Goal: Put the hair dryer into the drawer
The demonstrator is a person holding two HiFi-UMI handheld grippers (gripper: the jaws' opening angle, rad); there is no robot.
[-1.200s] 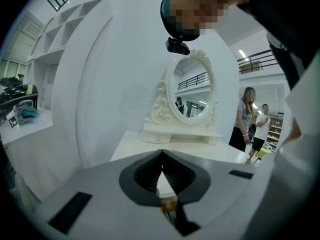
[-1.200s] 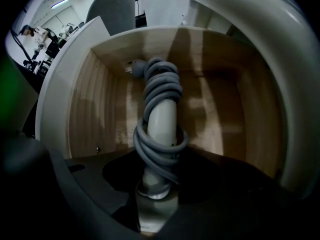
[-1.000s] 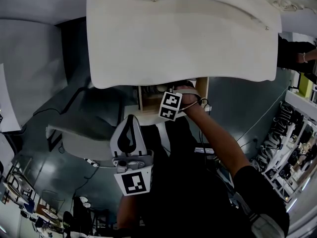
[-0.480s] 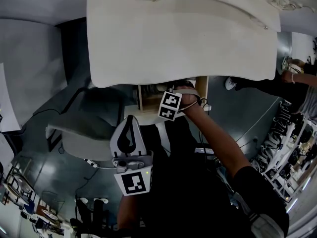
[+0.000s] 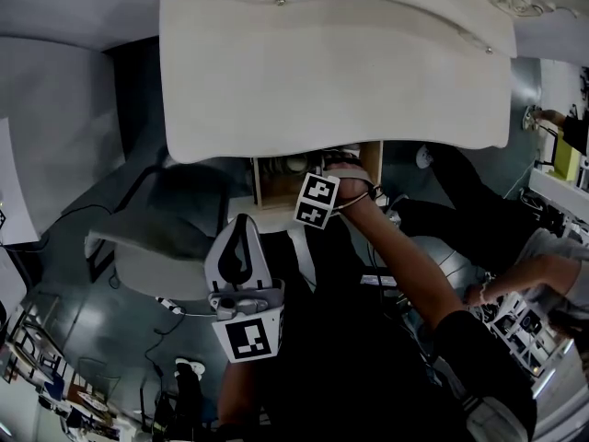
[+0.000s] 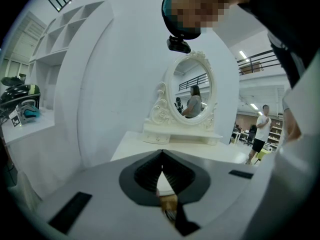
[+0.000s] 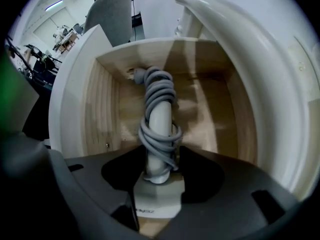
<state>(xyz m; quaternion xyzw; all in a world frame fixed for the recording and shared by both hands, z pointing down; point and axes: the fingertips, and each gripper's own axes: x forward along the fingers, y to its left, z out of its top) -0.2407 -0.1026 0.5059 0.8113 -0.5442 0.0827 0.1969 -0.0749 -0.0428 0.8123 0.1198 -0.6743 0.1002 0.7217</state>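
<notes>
One hair dryer (image 7: pixel 160 119) lay in the one open drawer (image 7: pixel 100 99), right under the right gripper (image 7: pixel 161 159) and between its two jaws. One gray cord (image 7: pixel 159 91) was wound round the dryer's handle. The right gripper pointed down into the drawer and its jaws were opening, so they looked like they were letting the dryer go, not squeezing it. The step in hand looked like the drop: the dryer seemed to rest on the wood floor of the drawer, so the job looked almost done. The next move probably called for lifting the right gripper straight up, slowly, so that no jaw caught a loop of the cord and pulled the dryer back out. The left gripper (image 6: pixel 161 156) had its jaws together with nothing in them, and it hung off to the side of the right one, away from the drawer. In front of it stood one white table (image 6: pixel 150 144) with one mirror (image 6: pixel 192 91) on top. That made two grippers, one dryer, one cord, one drawer, one table and one mirror.
</notes>
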